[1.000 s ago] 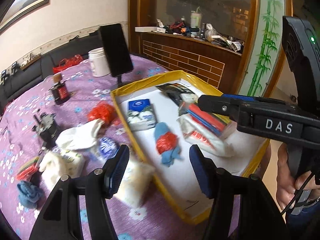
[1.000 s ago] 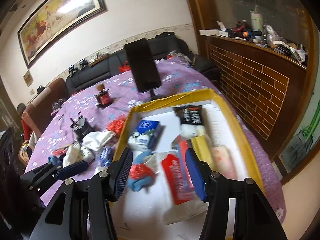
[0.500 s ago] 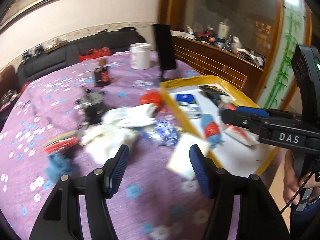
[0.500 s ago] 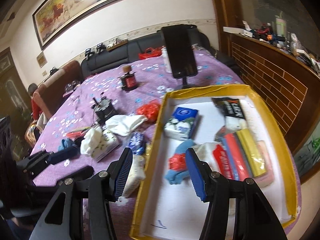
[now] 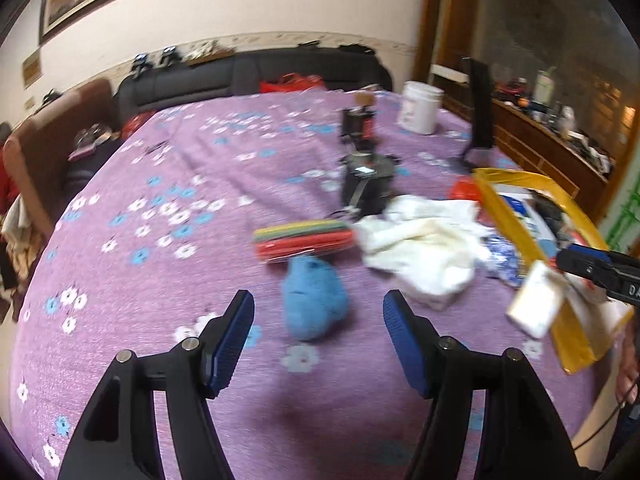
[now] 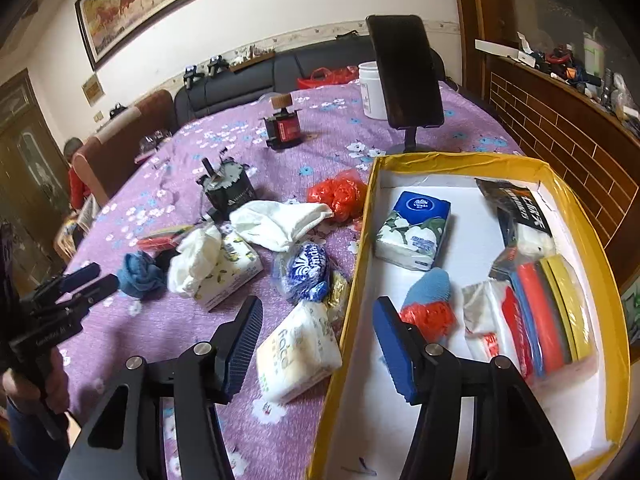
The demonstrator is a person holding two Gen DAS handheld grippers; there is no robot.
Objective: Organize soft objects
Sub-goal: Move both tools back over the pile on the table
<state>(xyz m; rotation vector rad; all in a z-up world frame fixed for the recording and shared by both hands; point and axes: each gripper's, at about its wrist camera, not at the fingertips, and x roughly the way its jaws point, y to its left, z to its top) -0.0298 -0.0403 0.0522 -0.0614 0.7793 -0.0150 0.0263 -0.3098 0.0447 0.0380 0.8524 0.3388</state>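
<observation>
The left gripper point(image 5: 318, 332) is being held over the purple floral tablecloth point(image 5: 160, 240) with its jaws spread wide and nothing between them. Just beyond the fingertips a blue sock bundle point(image 5: 314, 298) is lying on the cloth, its long axis running away from the camera and leaning slightly left. Behind it a pack of coloured cloths point(image 5: 304, 240) is lying with its long axis across the view, left to right. A crumpled white cloth point(image 5: 424, 248) is resting to its right.

The right gripper point(image 6: 318, 338) is being held with jaws wide and empty, straddling the near left wall of the yellow box point(image 6: 352, 320). A white tissue pack point(image 6: 298, 350) is lying on the cloth just outside that wall, its long axis pointing away and rightward toward the box. Inside the box, a blue-and-red sock bundle point(image 6: 428, 300), a Vinda tissue pack point(image 6: 414, 230) and stacked coloured cloths point(image 6: 548, 312) are being contained. Farther off, a phone on a stand point(image 6: 404, 72) is standing upright.
</observation>
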